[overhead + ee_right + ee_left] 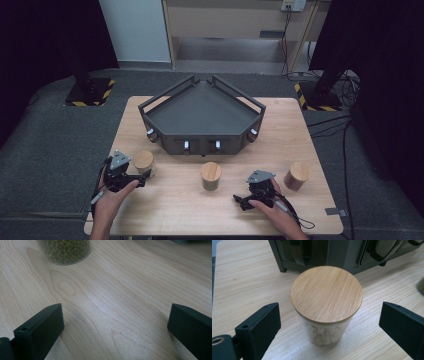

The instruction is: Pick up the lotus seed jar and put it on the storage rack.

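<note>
Three glass jars with bamboo lids stand on the wooden table. The left jar, full of pale beans, sits between the wide-open jaws of my left gripper. In the left gripper view that jar stands upright between the fingers, untouched on both sides, with the left gripper around it. The middle jar holds green beans. My right gripper rests open near the front edge, right of that jar. In the right gripper view, bare wood lies between the jaws of the right gripper, and the green-bean jar stands ahead at upper left.
A dark angular tray with raised rails takes up the back middle of the table, its front wall just behind the left jar. A third jar with brownish contents stands at the right. A tape strip marks the front right corner.
</note>
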Demonstrator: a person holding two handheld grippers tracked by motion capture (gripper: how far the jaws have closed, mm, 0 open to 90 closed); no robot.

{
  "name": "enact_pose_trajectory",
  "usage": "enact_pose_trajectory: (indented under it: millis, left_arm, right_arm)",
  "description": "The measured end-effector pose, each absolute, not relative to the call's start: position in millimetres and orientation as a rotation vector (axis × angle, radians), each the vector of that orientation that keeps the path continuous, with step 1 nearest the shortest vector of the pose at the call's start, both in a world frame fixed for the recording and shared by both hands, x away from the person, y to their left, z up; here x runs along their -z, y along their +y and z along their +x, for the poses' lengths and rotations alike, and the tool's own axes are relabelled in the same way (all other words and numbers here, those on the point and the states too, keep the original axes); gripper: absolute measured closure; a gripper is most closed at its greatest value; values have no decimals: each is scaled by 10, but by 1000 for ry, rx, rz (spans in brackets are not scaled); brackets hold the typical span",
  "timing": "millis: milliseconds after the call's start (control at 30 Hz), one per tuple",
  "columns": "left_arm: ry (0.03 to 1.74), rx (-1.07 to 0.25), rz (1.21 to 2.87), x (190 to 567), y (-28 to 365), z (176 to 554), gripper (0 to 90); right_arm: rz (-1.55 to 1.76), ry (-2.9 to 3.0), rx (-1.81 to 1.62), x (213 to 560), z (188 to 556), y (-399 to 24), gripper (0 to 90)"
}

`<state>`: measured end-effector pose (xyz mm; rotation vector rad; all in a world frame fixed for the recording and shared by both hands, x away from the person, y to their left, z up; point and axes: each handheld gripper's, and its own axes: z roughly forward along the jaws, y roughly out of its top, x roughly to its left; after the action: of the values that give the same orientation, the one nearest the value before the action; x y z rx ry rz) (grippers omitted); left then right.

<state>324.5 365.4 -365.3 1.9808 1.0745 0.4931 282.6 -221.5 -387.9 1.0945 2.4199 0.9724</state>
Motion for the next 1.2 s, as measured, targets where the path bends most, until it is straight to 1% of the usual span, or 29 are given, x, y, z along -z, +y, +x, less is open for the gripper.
enact_pose_trajectory:
  millis: [600,1200]
  left_arm:
    - [1111,-468,1992,3806,3653,3326,25]
    - [1105,-467,2029,3889,3598,3381,24]
  right_arm:
    - [1096,2419,-973,3879,2823,-2217,10]
    - [1096,2420,-974,3879,2824,-2218,9]
